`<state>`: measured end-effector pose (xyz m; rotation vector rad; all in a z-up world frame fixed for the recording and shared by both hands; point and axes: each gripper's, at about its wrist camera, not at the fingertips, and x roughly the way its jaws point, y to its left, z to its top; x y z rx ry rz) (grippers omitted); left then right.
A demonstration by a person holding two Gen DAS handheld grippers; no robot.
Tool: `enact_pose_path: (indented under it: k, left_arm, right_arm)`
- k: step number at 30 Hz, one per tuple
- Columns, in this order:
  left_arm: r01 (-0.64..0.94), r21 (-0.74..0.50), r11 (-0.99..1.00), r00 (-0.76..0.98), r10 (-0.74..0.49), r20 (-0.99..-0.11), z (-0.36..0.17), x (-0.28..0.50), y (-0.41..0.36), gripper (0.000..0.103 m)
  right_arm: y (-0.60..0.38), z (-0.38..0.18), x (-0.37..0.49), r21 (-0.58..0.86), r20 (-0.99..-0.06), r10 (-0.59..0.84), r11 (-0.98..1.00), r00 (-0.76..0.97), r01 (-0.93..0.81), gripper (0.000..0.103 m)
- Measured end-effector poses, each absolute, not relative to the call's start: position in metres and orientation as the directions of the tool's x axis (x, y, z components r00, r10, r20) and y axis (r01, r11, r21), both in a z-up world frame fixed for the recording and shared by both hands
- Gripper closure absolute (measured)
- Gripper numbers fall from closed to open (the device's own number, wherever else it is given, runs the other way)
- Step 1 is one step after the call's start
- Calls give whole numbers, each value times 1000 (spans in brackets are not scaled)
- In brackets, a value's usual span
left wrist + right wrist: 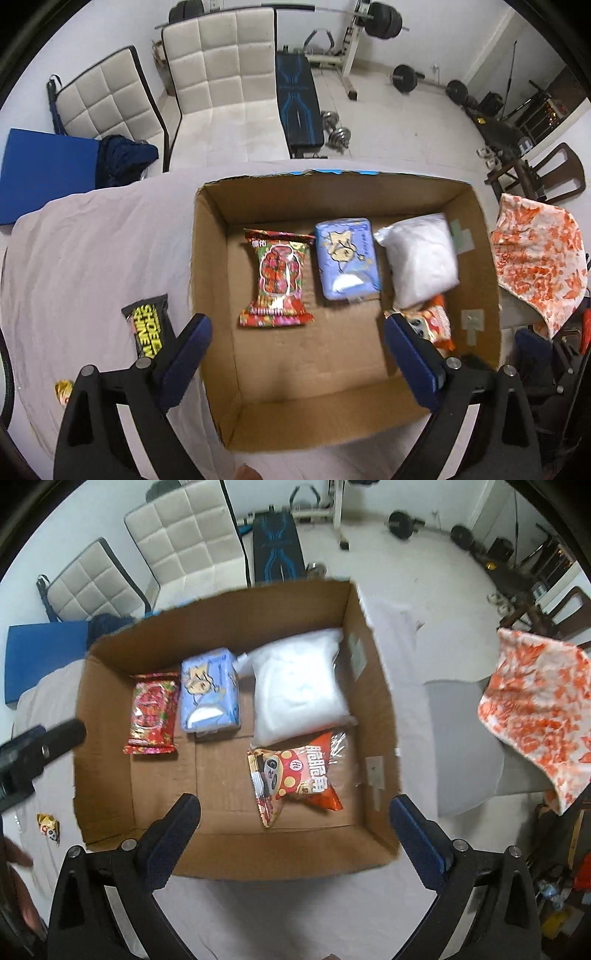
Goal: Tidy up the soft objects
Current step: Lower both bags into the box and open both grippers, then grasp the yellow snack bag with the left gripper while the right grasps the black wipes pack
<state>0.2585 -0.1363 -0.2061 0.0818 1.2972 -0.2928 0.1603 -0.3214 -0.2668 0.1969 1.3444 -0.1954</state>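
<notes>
An open cardboard box (214, 295) (373, 686) sits on a pale cloth-covered table. In it lie a red snack pack (277, 277) (153, 712), a blue tissue pack (347, 258) (208, 690), a white soft bag (417, 258) (299, 686) and an orange snack bag (434, 325) (295, 775). My left gripper (297, 339) is open and empty above the box's near half. My right gripper (293, 821) is open and empty over the box's near edge. The left gripper also shows at the left of the right wrist view (40, 749).
A black and yellow shoe-shine packet (147, 328) and a small yellow wrapped sweet (64, 391) (50, 827) lie on the cloth left of the box. An orange-patterned cloth (539, 258) (539, 709) hangs at the right. Chairs and gym weights stand behind the table.
</notes>
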Motion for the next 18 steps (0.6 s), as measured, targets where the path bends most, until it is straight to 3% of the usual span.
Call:
enact_pose_path:
  k: [18]
  left_arm:
    - [194,-121,974,398,-191,-898,-120,157,-116,8]
  right_arm:
    - [-302,-158,73,-16,-925,-84,983,371,184,0]
